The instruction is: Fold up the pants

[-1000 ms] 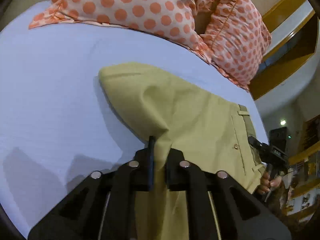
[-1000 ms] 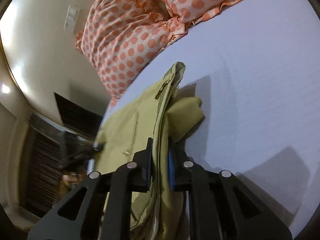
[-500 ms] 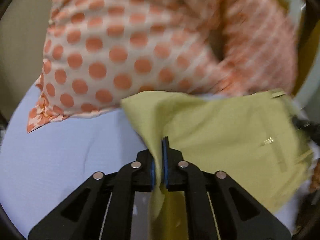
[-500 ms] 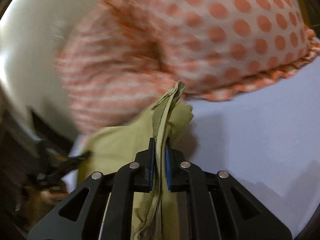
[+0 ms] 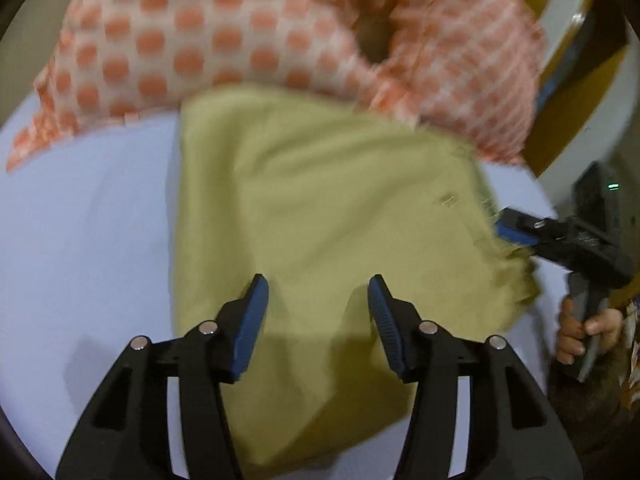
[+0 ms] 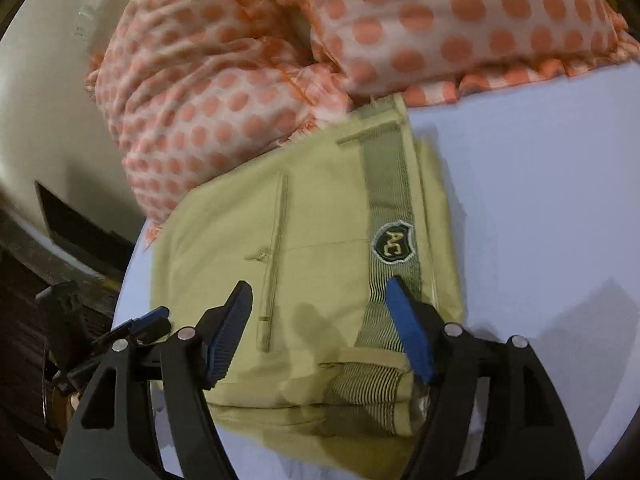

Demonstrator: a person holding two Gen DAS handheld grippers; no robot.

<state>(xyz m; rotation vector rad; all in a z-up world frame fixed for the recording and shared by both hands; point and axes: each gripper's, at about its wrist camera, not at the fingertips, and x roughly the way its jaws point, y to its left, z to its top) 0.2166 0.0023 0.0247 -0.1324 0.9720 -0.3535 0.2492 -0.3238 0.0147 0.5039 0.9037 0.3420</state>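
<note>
Pants (image 6: 320, 248): one, khaki, folded flat on bed (image 6: 540, 200), badge on waistband.
Pillows (image 6: 248, 92): two, orange-dotted, far side.
Left gripper (image 5: 318, 292): wide open, empty.
Right gripper (image 6: 320, 292): wide open, empty.

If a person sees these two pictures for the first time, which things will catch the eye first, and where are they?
The olive-green pants lie folded in the middle of the pale bed sheet, with a dark shield badge on the striped waistband. Behind them lie orange polka-dot pillows, which the far edge of the pants reaches. The left gripper and right gripper hover open over the near part of the pants.
</note>
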